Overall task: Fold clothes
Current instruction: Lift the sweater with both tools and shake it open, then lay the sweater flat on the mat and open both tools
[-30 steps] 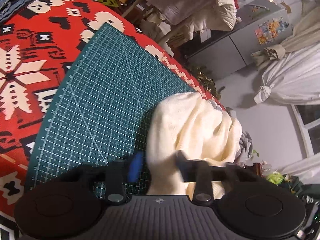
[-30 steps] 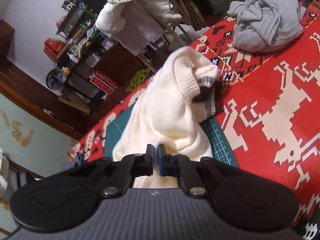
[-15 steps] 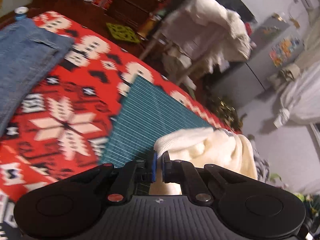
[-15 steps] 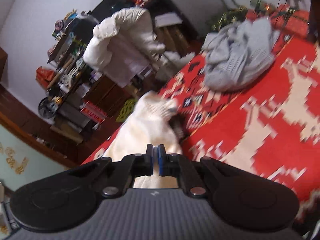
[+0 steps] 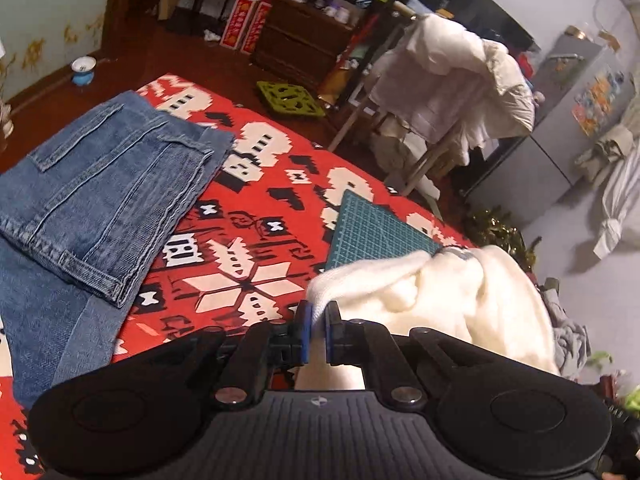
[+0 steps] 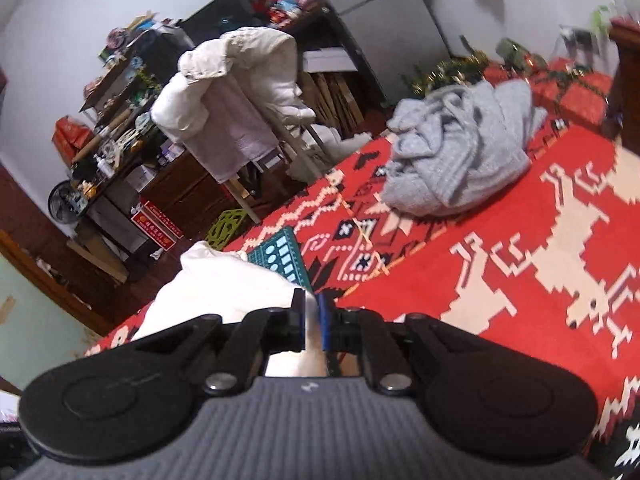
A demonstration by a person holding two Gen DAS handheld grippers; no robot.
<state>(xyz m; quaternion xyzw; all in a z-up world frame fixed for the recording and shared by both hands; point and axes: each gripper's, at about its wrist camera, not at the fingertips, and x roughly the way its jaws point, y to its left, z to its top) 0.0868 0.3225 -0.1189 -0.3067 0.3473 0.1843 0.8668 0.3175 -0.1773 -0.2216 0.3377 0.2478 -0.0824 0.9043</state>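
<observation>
- You are pinching a cream sweater [image 5: 440, 292] with both tools: the left gripper [image 5: 316, 330] is clamped narrow on a ribbed edge, and the right gripper [image 6: 311, 322] is clamped narrow on cream fabric.
- The sweater is hanging bunched over the green cutting mat [image 5: 372, 228].
- You are best keeping both edges taut and level, spreading them apart over the mat.
- Folded jeans [image 5: 100, 192] are lying well left of the mat; a grey garment [image 6: 452, 152] is waiting beyond it.

Dark red-brown floorboards [image 5: 168, 52] run to a pale wall [image 5: 44, 12]. A wooden dresser [image 5: 304, 46] stands under cluttered shelves [image 6: 116, 116], with red boxes [image 5: 246, 24] beside it. White bedding [image 5: 456, 76] is heaped over a chair, and a grey cabinet [image 5: 560, 120] stands by the far wall.
</observation>
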